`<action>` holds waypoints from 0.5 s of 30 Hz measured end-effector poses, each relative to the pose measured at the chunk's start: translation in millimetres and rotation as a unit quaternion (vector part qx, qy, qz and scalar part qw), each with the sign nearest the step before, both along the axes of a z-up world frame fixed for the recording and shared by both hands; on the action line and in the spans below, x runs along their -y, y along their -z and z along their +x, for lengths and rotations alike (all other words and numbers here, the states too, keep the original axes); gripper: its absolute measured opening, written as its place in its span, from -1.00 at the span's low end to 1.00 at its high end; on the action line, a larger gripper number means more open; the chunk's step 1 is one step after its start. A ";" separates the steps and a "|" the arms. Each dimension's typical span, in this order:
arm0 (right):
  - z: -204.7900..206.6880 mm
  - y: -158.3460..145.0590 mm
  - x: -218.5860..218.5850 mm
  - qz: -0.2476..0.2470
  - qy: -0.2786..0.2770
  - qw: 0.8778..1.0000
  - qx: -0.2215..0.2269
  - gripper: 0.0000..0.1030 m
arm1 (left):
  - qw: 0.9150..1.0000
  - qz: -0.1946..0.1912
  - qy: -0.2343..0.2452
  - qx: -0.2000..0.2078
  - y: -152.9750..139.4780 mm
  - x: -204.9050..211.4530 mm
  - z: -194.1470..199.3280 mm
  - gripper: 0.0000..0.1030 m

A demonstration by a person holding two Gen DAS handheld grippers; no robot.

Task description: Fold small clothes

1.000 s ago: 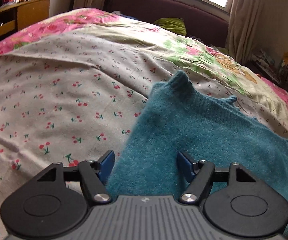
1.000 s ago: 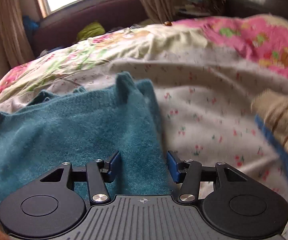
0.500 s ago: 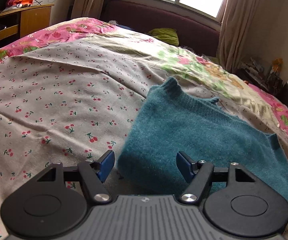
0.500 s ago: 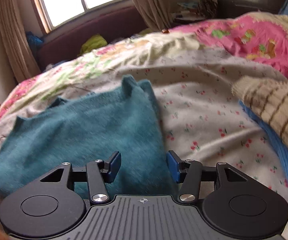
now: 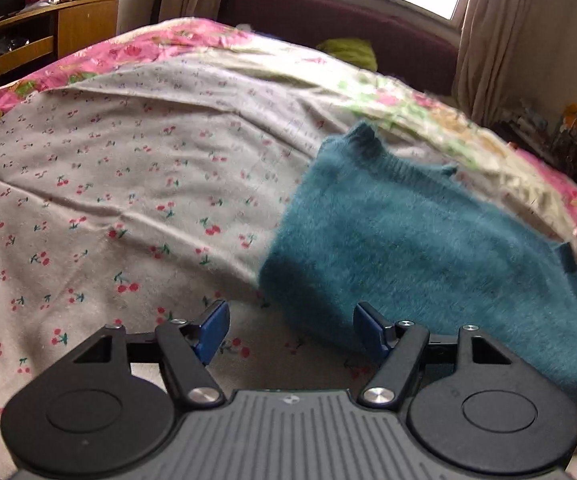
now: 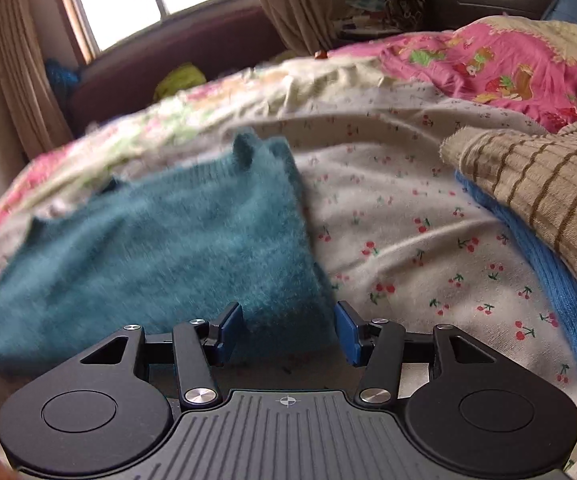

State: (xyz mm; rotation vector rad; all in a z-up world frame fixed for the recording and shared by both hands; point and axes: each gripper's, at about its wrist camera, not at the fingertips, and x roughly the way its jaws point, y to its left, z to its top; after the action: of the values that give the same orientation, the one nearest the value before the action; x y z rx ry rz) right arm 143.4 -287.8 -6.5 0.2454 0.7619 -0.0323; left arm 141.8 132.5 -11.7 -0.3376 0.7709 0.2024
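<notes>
Tongs first: left tongs (image 5: pixel 290 330) gape wide, nothing btwn the blue pads, bare cherry-print bed cover (image 5: pixel 136 184) under them. Right tongs (image 6: pixel 289 330) also released; near right corner of the teal sweater (image 6: pixel 160 248) sits in the gap btwn their pads, but pads aren't pressing it.

Sweater lies flat on the bed, already doubled over w/ folded edge toward the camera. In left wrist view it spreads from 12 to 3 o'clock of the tongs (image 5: pixel 420 240), near left corner just beside the right pad. At 2 o'clock of right tongs, well apart from the sweater, a tan striped knit (image 6: pixel 536 200) rests on a blue knit (image 6: pixel 560 292), prob. pile of finished pieces.

Step, as I read it: btwn folds, both tongs hovering at near edge. Next move calls for closing each pair on a near corner, then carrying the edge toward 12 o'clock. Fuzzy, thick knit, so grab both layers.
</notes>
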 end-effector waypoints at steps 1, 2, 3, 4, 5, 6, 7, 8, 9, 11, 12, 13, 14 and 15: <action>1.9 2.8 1.0 0.005 0.007 1.000 -0.010 -0.03 | 1.000 0.002 -0.002 -0.012 3.7 -0.4 2.0 0.54; 1.0 2.2 3.2 0.017 0.013 1.000 -0.012 -0.03 | 1.000 -0.001 -0.002 -0.017 5.3 -1.3 2.0 0.54; -2.0 0.2 5.3 0.031 0.017 0.999 -0.008 -0.03 | 1.000 -0.008 -0.005 -0.016 5.4 -2.1 -1.0 0.54; -4.5 -2.5 6.8 0.040 0.018 0.999 -0.004 -0.03 | 1.000 -0.012 -0.006 -0.011 4.0 -2.8 -4.0 0.54; -6.6 -5.1 6.6 0.043 0.017 0.999 -0.001 -0.03 | 1.000 -0.014 -0.004 -0.006 2.2 -3.0 -6.4 0.54; -8.3 -7.4 5.9 0.041 0.015 0.999 0.003 -0.03 | 1.000 -0.015 -0.002 0.001 0.5 -3.0 -8.9 0.54; -10.1 -9.8 4.8 0.038 0.013 0.999 0.007 -0.03 | 1.000 -0.016 -0.003 0.004 -0.9 -3.0 -9.9 0.54; -11.6 -11.2 3.8 0.038 0.010 0.999 0.010 -0.03 | 1.000 -0.018 -0.003 0.008 -2.1 -3.3 -10.7 0.54; -12.3 -11.3 3.2 0.042 0.009 0.999 0.010 -0.02 | 1.000 -0.022 -0.003 0.010 -3.2 -3.2 -10.9 0.54; -12.3 -6.6 3.0 0.050 0.012 0.999 0.002 -0.02 | 1.000 -0.023 0.000 0.006 -1.1 -2.3 -9.1 0.54; -12.4 -2.4 3.2 0.051 0.017 0.999 -0.004 -0.02 | 1.000 -0.020 0.004 -0.005 2.5 -1.1 -6.8 0.54; -13.5 2.1 3.7 0.053 0.022 0.998 -0.009 -0.02 | 1.000 -0.014 0.006 -0.017 7.1 0.7 -5.1 0.54; -15.8 6.2 5.1 0.063 0.027 0.998 -0.014 -0.02 | 1.000 -0.008 0.007 -0.029 12.0 2.4 -4.5 0.54; -18.5 9.0 6.6 0.075 0.029 0.997 -0.015 -0.02 | 0.999 -0.004 0.007 -0.035 15.9 3.9 -5.4 0.53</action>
State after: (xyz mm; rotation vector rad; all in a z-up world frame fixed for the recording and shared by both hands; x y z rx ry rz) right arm 124.9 -294.4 -15.4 0.4111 0.7885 -0.0347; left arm 136.3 128.6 -27.6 -0.3330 0.8432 0.1983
